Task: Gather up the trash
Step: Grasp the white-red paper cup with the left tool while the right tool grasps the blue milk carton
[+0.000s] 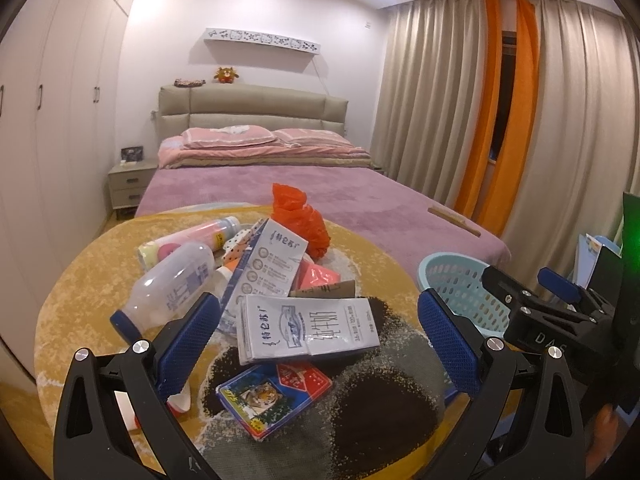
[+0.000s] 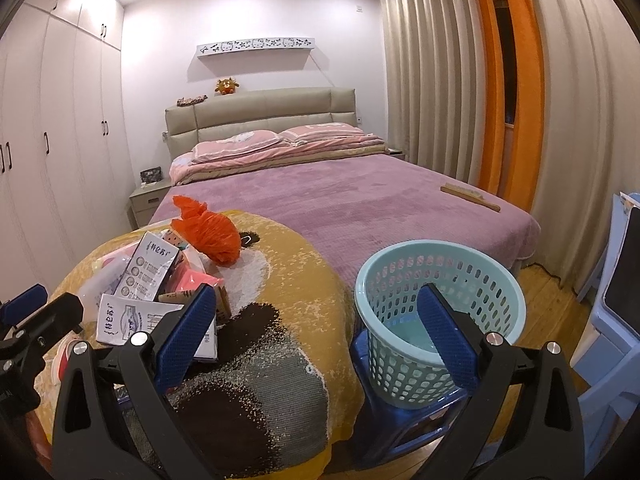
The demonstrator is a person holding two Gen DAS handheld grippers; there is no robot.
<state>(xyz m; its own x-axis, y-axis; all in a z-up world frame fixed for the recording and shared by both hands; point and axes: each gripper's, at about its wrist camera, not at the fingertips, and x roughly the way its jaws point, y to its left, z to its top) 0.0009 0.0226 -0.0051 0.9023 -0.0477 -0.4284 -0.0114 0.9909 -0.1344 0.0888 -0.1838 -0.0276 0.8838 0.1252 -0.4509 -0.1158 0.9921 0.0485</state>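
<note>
Yellow blanket [image 1: 100, 264], trash pile [image 1: 280, 280], basket [image 2: 440, 304], both grippers' fingers apart

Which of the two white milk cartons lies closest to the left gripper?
The flattened carton lying crosswise, directly between the open left gripper fingers. The other carton lies farther back, angled up against the pile.

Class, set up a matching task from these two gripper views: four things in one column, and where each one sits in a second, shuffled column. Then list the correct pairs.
Things
1. crumpled orange plastic bag
2. light blue perforated plastic basket
3. long thin wooden stick
4. orange plush toy

Places
A. on top of the beige headboard
B. on a blue stool beside the round table
C. at the far end of the trash pile on the table
D. on the purple bedspread, near the curtain side

Pairs: 1-C, 2-B, 3-D, 4-A
</note>
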